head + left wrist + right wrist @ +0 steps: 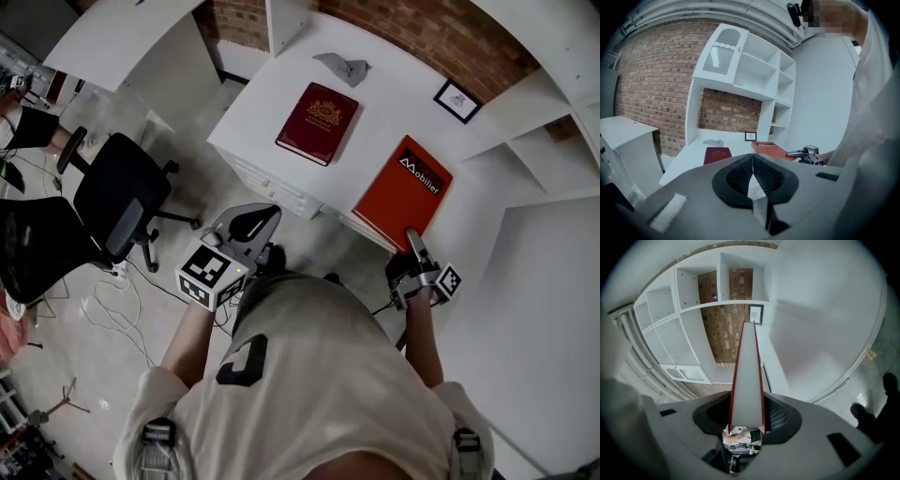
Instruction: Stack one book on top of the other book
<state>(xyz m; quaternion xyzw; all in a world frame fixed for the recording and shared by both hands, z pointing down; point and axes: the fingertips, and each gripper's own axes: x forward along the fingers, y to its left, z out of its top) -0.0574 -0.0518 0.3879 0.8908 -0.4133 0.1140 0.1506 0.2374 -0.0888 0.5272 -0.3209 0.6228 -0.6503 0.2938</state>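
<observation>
A dark red book with gold print lies flat on the white desk; in the left gripper view the same dark red book shows beyond the jaws. An orange-red book sits at the desk's near right, its near edge overhanging. My right gripper is shut on that near edge; in the right gripper view the orange-red book runs edge-on out of my right gripper, its white pages between the pads. My left gripper hangs off the desk's front, and there my left gripper is shut and holds nothing.
A crumpled grey object and a small framed picture lie at the desk's back. White shelving rises above the desk against a brick wall. A black office chair stands on the floor to the left.
</observation>
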